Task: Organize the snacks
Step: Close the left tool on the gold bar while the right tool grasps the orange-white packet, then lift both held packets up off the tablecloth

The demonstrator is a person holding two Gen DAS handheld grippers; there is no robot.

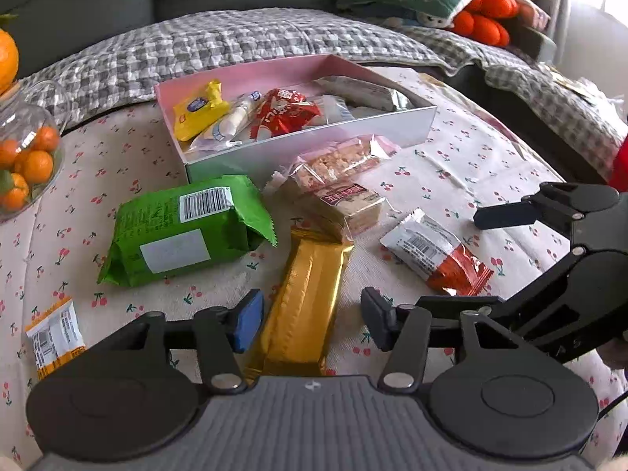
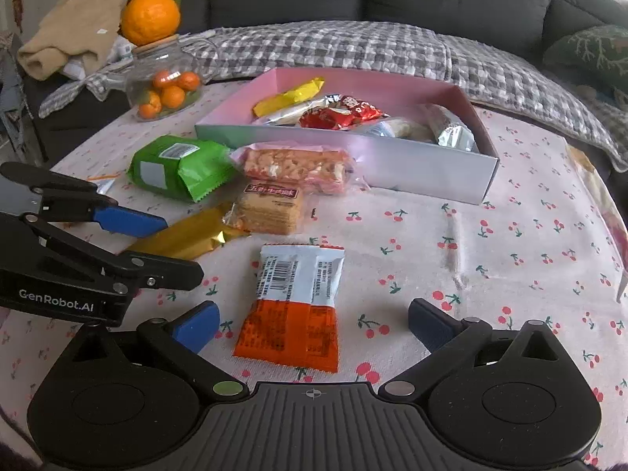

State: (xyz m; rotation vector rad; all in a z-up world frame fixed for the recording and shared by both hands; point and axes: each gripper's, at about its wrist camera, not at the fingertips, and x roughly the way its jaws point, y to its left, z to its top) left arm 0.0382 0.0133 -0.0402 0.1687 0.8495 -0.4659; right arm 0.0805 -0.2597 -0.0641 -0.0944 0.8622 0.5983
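Observation:
A gold-wrapped bar (image 1: 302, 302) lies on the cherry-print cloth between the fingers of my left gripper (image 1: 312, 324). The blue left pad (image 1: 249, 325) is at the bar's edge, and a strip of cloth shows before the right finger, so the gripper is open. An orange-and-white packet (image 2: 290, 306) lies flat between the wide-open fingers of my right gripper (image 2: 312, 325), untouched. The pink-lined box (image 1: 314, 145) at the back holds several snacks. A green pack (image 1: 184, 231), a pink nut bar (image 1: 337, 161) and a cracker pack (image 1: 345, 204) lie in front of it.
A glass jar of small oranges (image 2: 165, 86) stands at the table's left, with a big orange on its lid. A small orange-edged sachet (image 1: 55, 337) lies near left. A sofa with a checked blanket (image 2: 353, 51) runs behind the table. Bare cloth (image 2: 510, 255) lies right of the packet.

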